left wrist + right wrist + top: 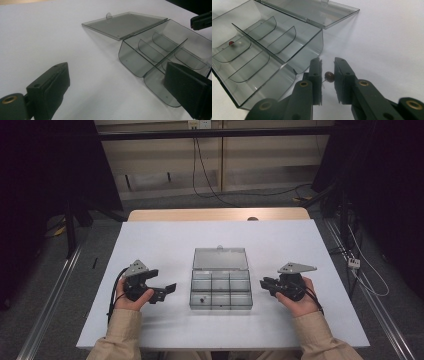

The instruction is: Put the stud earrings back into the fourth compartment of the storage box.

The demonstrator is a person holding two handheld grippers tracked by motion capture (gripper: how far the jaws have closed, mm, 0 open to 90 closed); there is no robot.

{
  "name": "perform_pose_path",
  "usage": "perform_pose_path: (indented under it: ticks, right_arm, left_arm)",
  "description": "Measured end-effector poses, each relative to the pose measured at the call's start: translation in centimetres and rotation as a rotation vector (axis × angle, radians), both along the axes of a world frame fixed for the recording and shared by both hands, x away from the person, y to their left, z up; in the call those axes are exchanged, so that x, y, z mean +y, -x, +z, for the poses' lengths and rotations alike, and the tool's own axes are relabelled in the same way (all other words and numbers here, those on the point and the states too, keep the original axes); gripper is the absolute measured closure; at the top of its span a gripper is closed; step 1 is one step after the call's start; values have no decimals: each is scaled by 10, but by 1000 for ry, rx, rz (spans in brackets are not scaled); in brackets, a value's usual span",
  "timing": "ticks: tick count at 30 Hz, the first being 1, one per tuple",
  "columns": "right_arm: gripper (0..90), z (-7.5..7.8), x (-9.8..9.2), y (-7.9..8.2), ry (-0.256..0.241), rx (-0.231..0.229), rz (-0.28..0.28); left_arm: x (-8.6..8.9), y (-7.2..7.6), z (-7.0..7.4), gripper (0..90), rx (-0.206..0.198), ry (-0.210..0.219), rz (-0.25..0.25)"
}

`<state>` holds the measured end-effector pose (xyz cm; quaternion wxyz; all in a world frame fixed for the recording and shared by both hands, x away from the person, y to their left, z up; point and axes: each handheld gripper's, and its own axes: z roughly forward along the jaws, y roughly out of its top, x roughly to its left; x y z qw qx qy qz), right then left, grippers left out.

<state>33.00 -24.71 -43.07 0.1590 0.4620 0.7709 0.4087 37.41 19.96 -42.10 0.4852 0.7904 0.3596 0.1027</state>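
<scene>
Now the right gripper [327,75] pinches a small brown bead [329,76] just beside the open compartment box [220,292].

Carry it level over a free cell before parting the jaws, low enough that it won't bounce; another bead [231,43] already lies inside. Left gripper [115,87] waits wide, empty, near the box's other side.

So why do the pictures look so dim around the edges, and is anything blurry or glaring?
High view: the white table is lit while the surroundings fall dark, and the image is soft. Left gripper view: the near jaws are out of focus, the clear compartment box fairly sharp. Right gripper view: the small brown bead between the right gripper jaws is slightly soft, and the box lid shows pale sheen.
</scene>
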Motion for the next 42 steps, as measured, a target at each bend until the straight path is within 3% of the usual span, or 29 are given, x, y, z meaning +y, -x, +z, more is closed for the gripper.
perform_pose_path:
  ticks: [25, 42]
  right_arm:
    - [768, 18, 2, 0, -23, -16, 27]
    - [768, 34, 20, -4, -32, -39, 97]
  left_arm:
    - [-5, -4, -1, 67, 6, 2, -5]
    - [-6, -6, -1, 67, 4, 4, -11]
